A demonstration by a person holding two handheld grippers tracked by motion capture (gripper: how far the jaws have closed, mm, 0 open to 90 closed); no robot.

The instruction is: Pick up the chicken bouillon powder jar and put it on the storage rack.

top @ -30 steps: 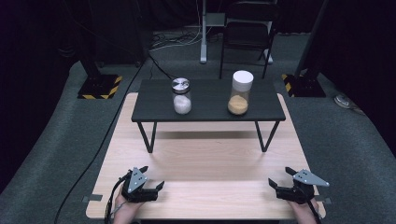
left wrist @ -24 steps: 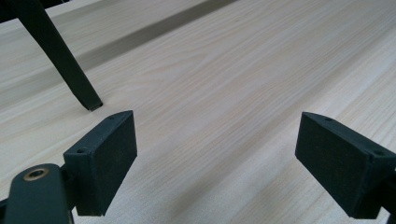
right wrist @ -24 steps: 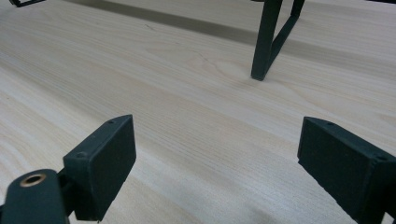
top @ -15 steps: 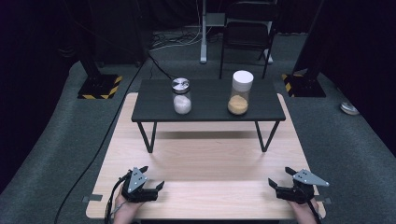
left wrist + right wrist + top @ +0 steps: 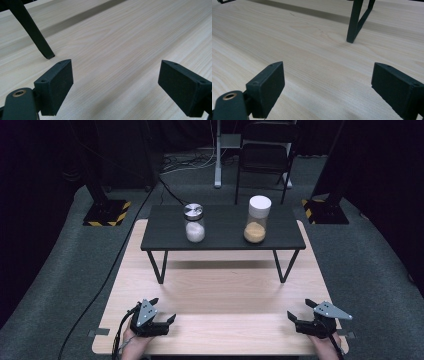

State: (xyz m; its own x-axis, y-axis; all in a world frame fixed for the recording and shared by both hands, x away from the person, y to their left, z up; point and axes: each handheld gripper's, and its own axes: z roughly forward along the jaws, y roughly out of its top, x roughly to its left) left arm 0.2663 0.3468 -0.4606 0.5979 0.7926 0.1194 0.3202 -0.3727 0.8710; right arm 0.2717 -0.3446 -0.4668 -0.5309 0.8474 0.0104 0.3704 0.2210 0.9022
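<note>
A small black table [image 5: 225,227] stands on the far half of a light wooden tabletop [image 5: 220,295]. Two jars rest on it: a short one with a silver lid and white contents [image 5: 194,224], and a taller one with a white lid and orange-tan contents [image 5: 256,220]. My left gripper [image 5: 163,309] rests at the near left of the wood, open, with bare wood between its jaws [image 5: 117,87]. Near the front right edge my right gripper [image 5: 299,309] is open too, with nothing between its jaws [image 5: 328,87]. Both are well short of the jars.
The black table's legs [image 5: 32,30] [image 5: 353,22] come down onto the wood ahead of each gripper. Beyond the tabletop are a dark chair [image 5: 265,145], a pole and two stands with yellow-black striped bases [image 5: 107,212]. A cable [image 5: 100,290] runs along the carpet on the left.
</note>
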